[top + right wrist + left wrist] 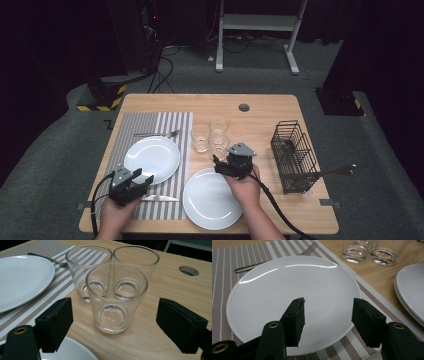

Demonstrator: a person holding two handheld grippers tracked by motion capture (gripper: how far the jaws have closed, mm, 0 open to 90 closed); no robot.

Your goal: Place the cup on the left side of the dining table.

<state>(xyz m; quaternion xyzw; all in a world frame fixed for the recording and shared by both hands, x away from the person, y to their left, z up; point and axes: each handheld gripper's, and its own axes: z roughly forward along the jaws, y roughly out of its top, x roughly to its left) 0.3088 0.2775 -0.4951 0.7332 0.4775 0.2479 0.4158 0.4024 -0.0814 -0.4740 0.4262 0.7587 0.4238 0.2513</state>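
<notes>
Three clear glasses stand close together mid-table; the nearest glass [116, 297] [219, 143] is just ahead of my right gripper [117, 323] [220, 165]. That gripper is open, its jaws wide on either side of the glass and not touching it. My left gripper [327, 317] [141, 179] is open too, with nothing between its jaws. It hovers over the near edge of a white plate [287, 290] [151, 159] on the striped placemat [175, 130].
A fork [157, 133] lies behind the plate and a knife [159, 198] in front of it. A second white plate [212, 205] sits at the front centre. A black wire basket [294, 155] holding a utensil [330, 172] stands at the right.
</notes>
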